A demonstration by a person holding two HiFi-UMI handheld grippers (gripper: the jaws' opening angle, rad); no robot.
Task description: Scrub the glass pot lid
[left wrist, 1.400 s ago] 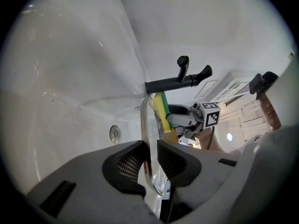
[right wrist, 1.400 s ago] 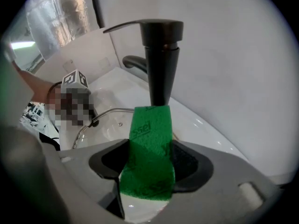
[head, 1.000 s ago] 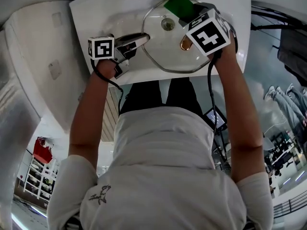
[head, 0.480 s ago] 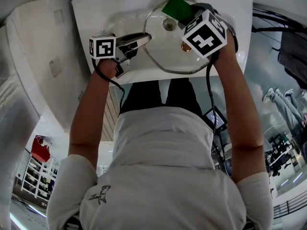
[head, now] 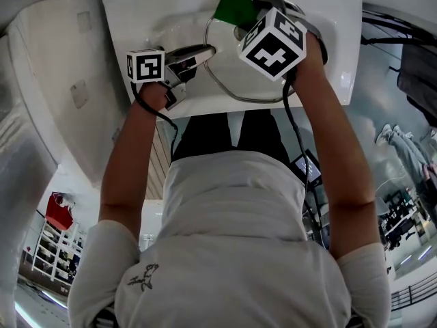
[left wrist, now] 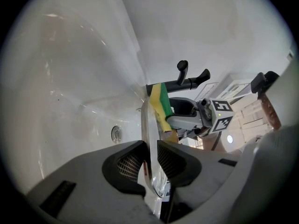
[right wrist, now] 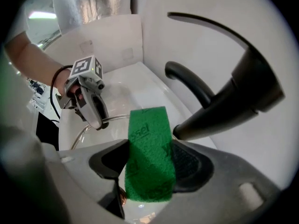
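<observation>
Glass pot lid [head: 224, 63]: clear glass with a bright metal band round the rim. From the head view I see its round outline over the white sink [head: 328, 19], inside the basin. About half of it is covered by the right gripper's marker cube. In the left gripper view it appears edge-on, as a thin, slightly domed pane with reflections on the glass.

Left gripper [left wrist: 150, 160]: the jaws are clamped on the lid's near rim, one ribbed pad on each face, with the metal band pinched between them. In the head view it comes in from the left side of the basin, and only its fingertips overlap the lid's edge.

Right gripper [right wrist: 149, 164]: the jaws are closed on a sponge [right wrist: 148, 162], whose green scouring face is turned towards the camera and sticks out past the fingertips. The left gripper view shows a yellow layer behind the green. There the sponge lies against the lid's face close to the far rim; I cannot confirm how hard it is pressed.

Surroundings: a black faucet [right wrist: 219, 97] arches over the far side of the basin, just beyond the sponge. An overflow hole [left wrist: 116, 133] sits in the basin wall, left of the lid's edge.
</observation>
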